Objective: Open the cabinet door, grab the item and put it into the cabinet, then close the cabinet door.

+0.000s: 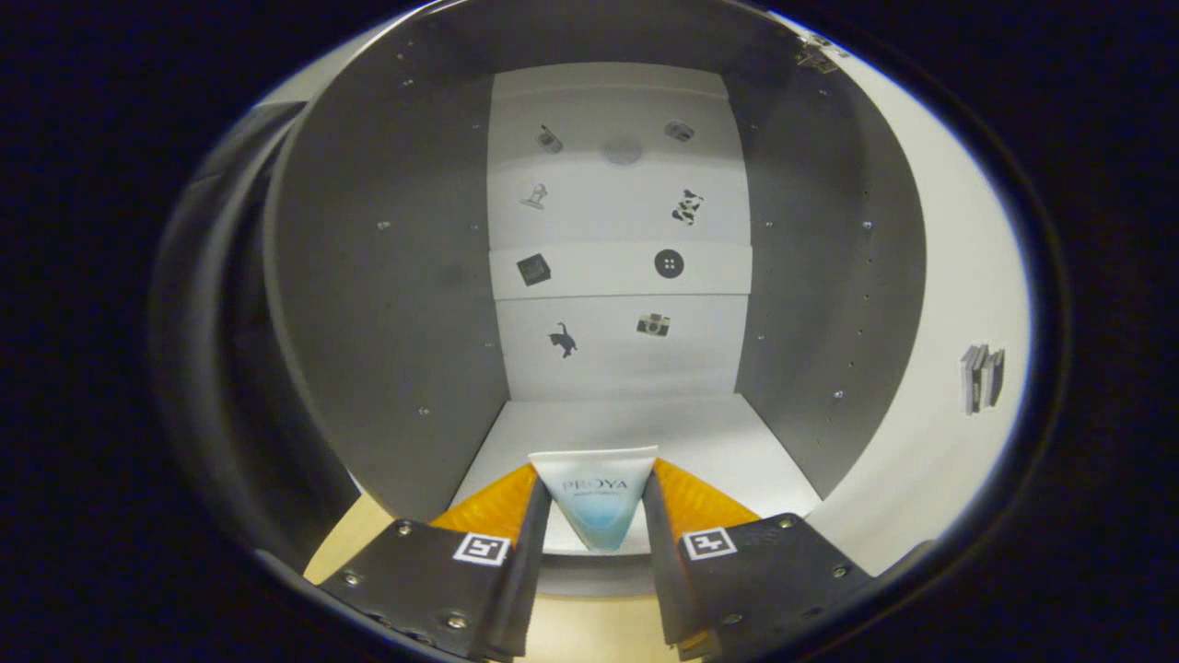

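**Tube at the cabinet mouth, door open, drop-off coming**

Here we are at the threshold! The gripper [597,516] has its fingers clamped on a white cosmetic tube [597,502], one finger pressing each side, the tube's flat crimped end pointing ahead into the open cabinet [387,304]. The tube sits between the fingers, right over the front lip of the cabinet floor [636,428], which spreads out at twelve o'clock from the fingers. Beyond it, the back wall [619,230] carries small stickers, among them a cat, a camera and a button. The door looks already open; I judge the task about half done, with placing and closing yet to do.

What could go wrong? The tube tapers toward its lower end, so the fingers grip a wedge: it could squirm or slip downward if pressure eases early, and land on the bench [350,552] at seven o'clock instead of inside. Released this near the lip, it may roll or tip back out. The grey side walls stand close at ten and two o'clock, so a wide swing could knock a finger.

Hard to tell: the tube's cap end is hidden low between the fingers. The door itself I cannot pick out with certainty; the pale panel [958,304] at three o'clock, bearing a small book-like sticker, may be it.
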